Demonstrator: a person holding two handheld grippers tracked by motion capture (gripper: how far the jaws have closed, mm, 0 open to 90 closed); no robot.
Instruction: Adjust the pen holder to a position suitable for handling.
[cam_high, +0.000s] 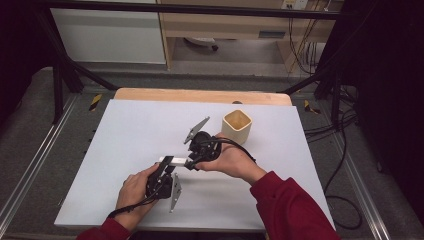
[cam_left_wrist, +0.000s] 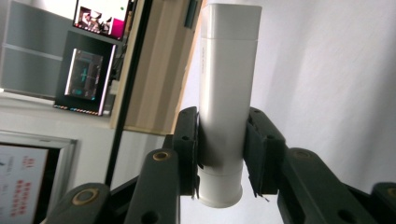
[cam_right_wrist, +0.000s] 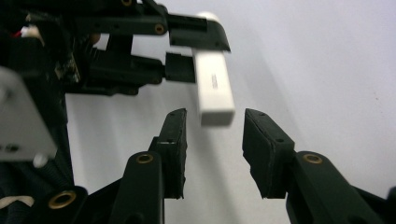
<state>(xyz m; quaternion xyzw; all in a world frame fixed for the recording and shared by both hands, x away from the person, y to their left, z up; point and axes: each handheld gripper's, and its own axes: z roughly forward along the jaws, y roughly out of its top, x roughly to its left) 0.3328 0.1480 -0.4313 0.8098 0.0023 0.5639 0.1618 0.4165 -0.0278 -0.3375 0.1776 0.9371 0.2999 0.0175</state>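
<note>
A white stick-shaped object (cam_left_wrist: 226, 88) with a capped end is clamped across its lower part by my left gripper (cam_left_wrist: 222, 149), which is shut on it. In the high view that object (cam_high: 178, 160) lies level just above the white table sheet (cam_high: 130, 135), with my left gripper (cam_high: 166, 164) below-left of it. My right gripper (cam_right_wrist: 212, 133) is open, its pads (cam_right_wrist: 175, 140) apart on either side of the object's free end (cam_right_wrist: 214, 93), not touching it. My left gripper's jaws hold the other end at the top of the right gripper view. From the right comes my right gripper (cam_high: 191, 162).
A beige square cup (cam_high: 236, 126) stands upright on the sheet, just behind the right hand. The wooden table edge (cam_high: 200, 95) runs along the back. Black frame legs and cables stand on the floor at both sides. A red sleeve (cam_high: 290, 207) crosses the front right.
</note>
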